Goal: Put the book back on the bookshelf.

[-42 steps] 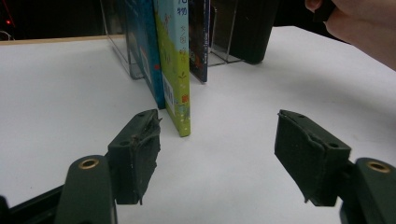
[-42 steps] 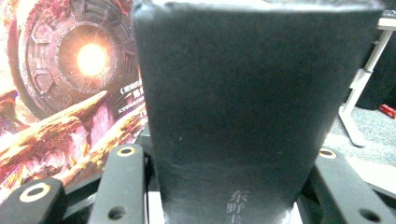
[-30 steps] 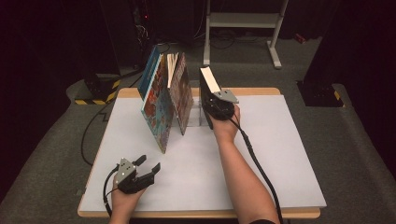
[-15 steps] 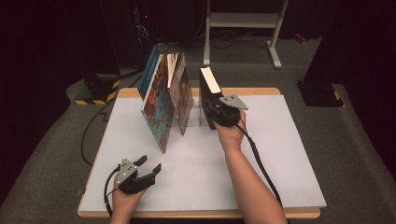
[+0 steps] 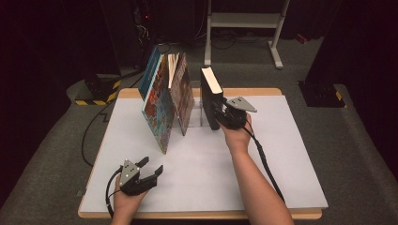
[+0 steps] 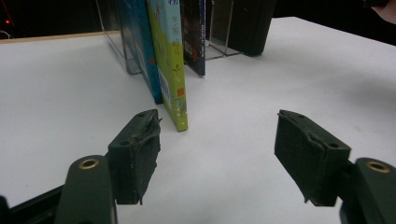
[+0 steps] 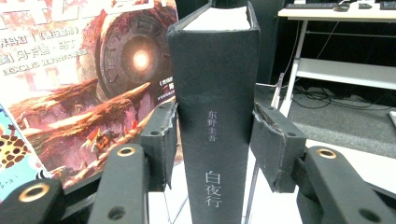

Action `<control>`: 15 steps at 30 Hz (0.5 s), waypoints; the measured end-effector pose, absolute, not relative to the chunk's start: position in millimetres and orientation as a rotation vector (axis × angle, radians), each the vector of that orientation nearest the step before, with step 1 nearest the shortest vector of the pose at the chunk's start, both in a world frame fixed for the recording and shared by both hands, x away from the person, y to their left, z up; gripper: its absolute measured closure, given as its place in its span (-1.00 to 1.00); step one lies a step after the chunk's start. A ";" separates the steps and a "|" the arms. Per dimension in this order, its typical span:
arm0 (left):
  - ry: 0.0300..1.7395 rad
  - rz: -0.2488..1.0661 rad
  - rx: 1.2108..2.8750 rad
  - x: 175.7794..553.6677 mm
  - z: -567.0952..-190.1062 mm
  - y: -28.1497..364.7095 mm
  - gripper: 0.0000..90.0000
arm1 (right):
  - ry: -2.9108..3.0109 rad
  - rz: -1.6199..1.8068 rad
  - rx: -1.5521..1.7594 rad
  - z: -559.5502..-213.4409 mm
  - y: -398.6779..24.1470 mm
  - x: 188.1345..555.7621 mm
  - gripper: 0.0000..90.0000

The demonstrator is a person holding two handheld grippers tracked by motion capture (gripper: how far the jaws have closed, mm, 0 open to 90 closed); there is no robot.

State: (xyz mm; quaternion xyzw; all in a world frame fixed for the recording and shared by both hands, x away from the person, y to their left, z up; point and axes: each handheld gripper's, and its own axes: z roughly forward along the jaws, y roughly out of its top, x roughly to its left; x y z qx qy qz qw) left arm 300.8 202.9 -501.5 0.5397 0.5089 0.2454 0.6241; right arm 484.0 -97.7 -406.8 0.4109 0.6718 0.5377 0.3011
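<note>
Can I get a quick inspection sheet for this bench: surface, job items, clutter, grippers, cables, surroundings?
Surface: white sheet over a wooden-edged table, bare in front.
Job's things: thick black hardcover book upright on its edge, spine toward the right gripper; colourful picture books lean together to its left, in a clear acrylic book stand.
Clutter: nothing seen.
Grippers: right gripper straddles the black book's spine; its jaws have just been closing, a slim gap shows at each pad, so not yet clamped. Left gripper open, nothing between its jaws, near the table's front edge.
Cables: black cable trails along the right forearm; another loops off the table's left side.
Surroundings: dark room, grey floor, white metal frame behind.
</note>
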 end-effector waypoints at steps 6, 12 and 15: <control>1.164 0.564 1.241 300.9 -501.6 202.0 -0.31 | 1.782 1.433 1.102 -406.7 -97.3 486.1 0.15; 1.166 0.568 1.242 300.7 -501.5 202.1 -0.31 | 1.768 1.443 1.128 -406.1 -94.9 487.1 0.13; 1.165 0.573 1.246 300.7 -501.6 202.4 -0.31 | 1.760 1.444 1.132 -406.2 -93.0 487.1 0.13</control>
